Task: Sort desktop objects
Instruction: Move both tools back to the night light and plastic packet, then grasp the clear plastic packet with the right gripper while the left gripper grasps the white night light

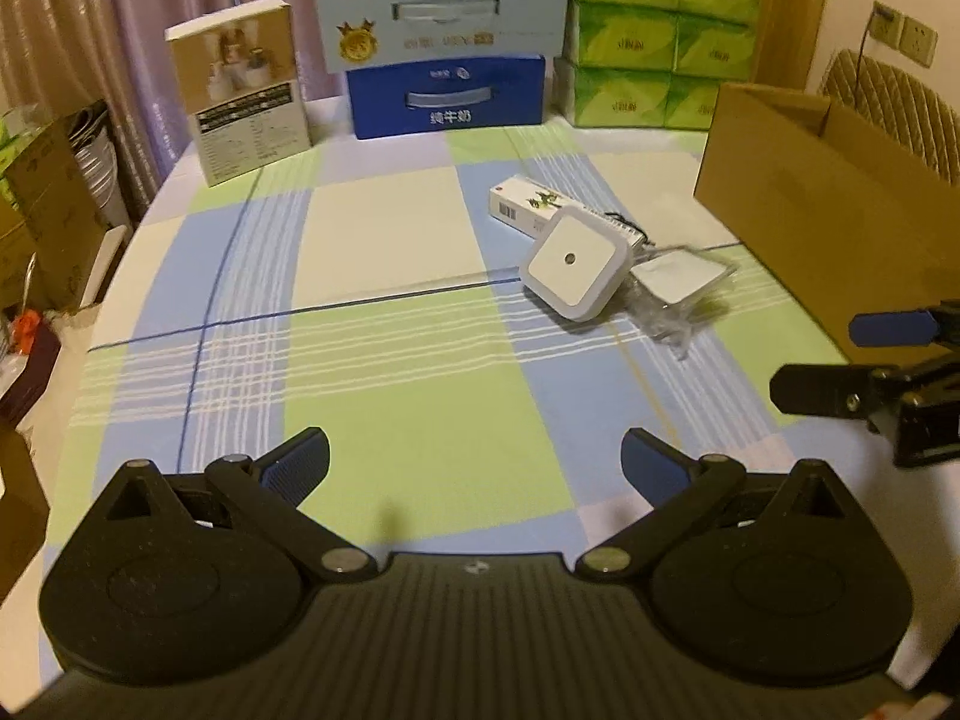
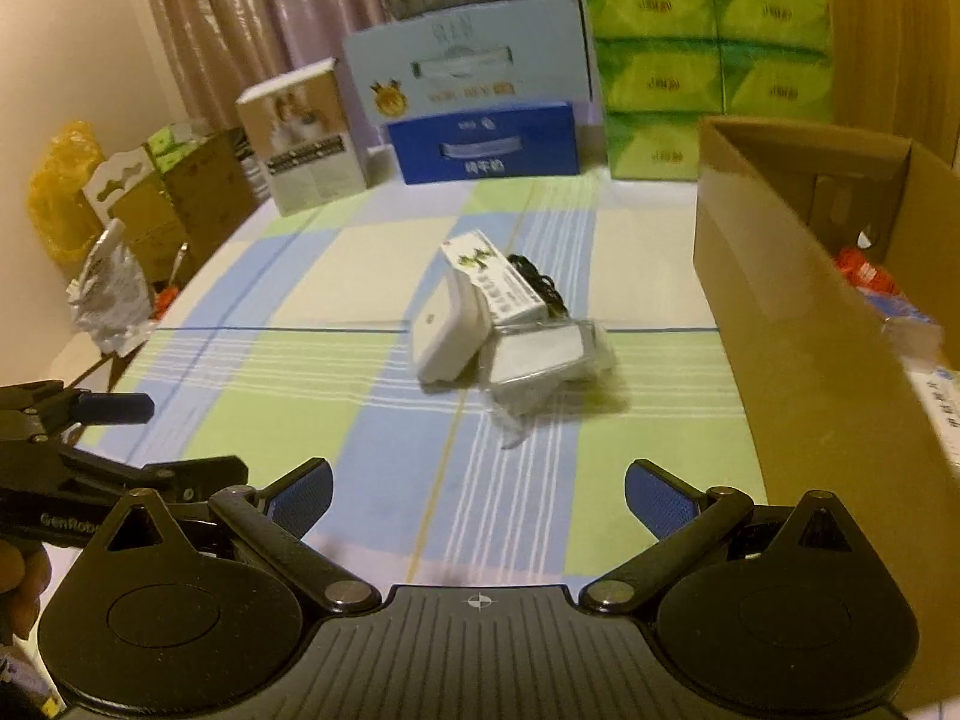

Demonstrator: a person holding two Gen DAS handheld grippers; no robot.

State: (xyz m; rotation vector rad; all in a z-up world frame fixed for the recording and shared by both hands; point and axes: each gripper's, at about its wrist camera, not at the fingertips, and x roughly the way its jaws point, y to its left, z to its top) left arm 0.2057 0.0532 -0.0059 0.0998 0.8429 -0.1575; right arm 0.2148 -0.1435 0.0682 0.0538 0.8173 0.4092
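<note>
Your left gripper and right gripper both stand wide apart and empty. Ahead of them three things wait in a touching heap: the square white plug, the bagged one and the slim carton. The cardboard box on your right seems to hold some items already, though blurred. Between tongs and heap the tablecloth is free; mind the box wall.

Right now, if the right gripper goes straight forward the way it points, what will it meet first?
Probably the plastic-wrapped white device, which lies nearest in its line, ahead of the open right gripper; only bare tablecloth lies between. Depth is uncertain.
</note>
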